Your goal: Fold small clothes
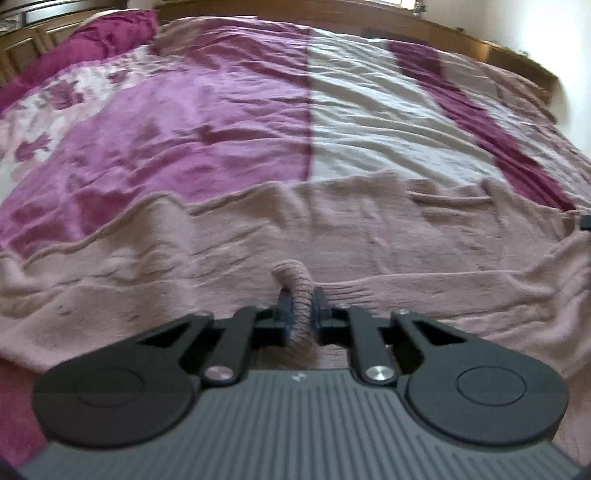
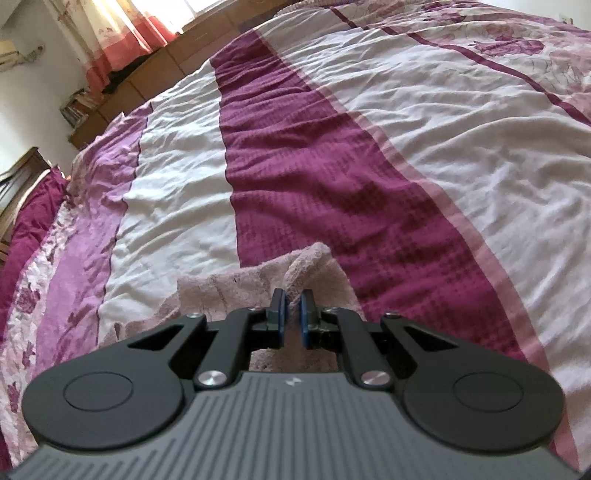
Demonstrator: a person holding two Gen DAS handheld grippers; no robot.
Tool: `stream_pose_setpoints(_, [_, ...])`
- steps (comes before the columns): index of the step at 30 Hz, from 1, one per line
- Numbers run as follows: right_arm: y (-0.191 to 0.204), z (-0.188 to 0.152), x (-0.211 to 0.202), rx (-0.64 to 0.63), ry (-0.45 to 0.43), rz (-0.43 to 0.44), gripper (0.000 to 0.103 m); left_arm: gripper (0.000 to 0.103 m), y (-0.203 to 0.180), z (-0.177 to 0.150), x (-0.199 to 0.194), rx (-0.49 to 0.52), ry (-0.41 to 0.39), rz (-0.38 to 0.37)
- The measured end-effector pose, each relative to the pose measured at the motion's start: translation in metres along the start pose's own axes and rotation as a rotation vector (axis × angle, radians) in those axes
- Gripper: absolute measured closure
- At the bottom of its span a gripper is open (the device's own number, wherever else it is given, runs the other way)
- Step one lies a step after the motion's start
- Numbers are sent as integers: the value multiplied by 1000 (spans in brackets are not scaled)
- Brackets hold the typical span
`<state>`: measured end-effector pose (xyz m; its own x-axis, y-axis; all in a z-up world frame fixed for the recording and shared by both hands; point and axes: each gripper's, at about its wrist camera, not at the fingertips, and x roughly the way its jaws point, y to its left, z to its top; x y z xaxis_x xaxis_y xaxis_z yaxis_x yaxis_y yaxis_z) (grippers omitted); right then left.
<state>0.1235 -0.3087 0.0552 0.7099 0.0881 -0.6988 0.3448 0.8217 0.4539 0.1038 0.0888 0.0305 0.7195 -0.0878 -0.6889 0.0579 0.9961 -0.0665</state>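
- Ahead of our left gripper (image 1: 299, 314), the bedspread (image 1: 229, 122) runs flat and open to the wooden headboard (image 1: 424, 26); only low wrinkles break it.
- The pale pink knit garment (image 1: 332, 236) covers the near strip from side to side, its bunched fold pinched between our closed jaws.
- A magenta pillow (image 1: 92, 40) rises at the far left corner.
- Before our right gripper (image 2: 291, 317), clamped on a raised garment corner (image 2: 314, 258), the bed lies clear across.
- A wooden ledge (image 2: 155, 70) and curtain (image 2: 122, 33) bound the far edge.
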Motion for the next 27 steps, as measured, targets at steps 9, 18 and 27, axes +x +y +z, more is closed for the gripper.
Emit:
stream_pose_setpoints(9, [-27, 10, -5, 62, -82, -44, 95, 91, -15, 16, -16, -19, -186, 13])
stream_pose_setpoints(18, [-41, 8, -9, 12, -100, 17, 38, 82, -19, 5, 19, 38, -67, 57])
stream_pose_setpoints(27, [-41, 8, -8, -129, -102, 16, 34, 80, -14, 7, 19, -5, -62, 40])
